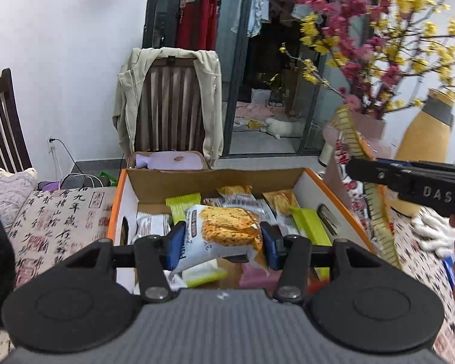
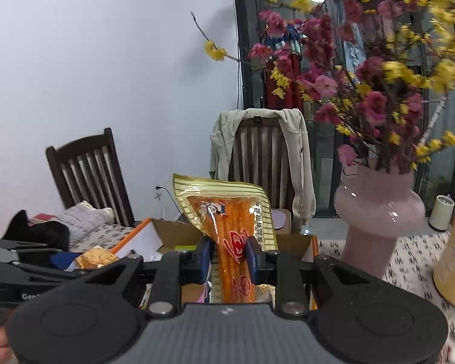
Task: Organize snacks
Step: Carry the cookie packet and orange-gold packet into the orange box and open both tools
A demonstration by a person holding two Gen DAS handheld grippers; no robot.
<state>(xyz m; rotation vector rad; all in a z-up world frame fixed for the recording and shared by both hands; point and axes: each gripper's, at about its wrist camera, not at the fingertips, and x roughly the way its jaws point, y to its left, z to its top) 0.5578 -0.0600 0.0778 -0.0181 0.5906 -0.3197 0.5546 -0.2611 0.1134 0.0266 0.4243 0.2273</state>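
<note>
My left gripper (image 1: 223, 247) clamps a white cracker packet (image 1: 224, 236) above the open cardboard box (image 1: 215, 179) of snacks. My right gripper (image 2: 229, 259) pinches a long orange snack pack (image 2: 232, 233) upright, just beside the pink vase (image 2: 376, 209).

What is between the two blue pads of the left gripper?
In the left wrist view, a white cracker packet sits clamped between the blue pads of the left gripper, above the open cardboard box of snacks.
</note>
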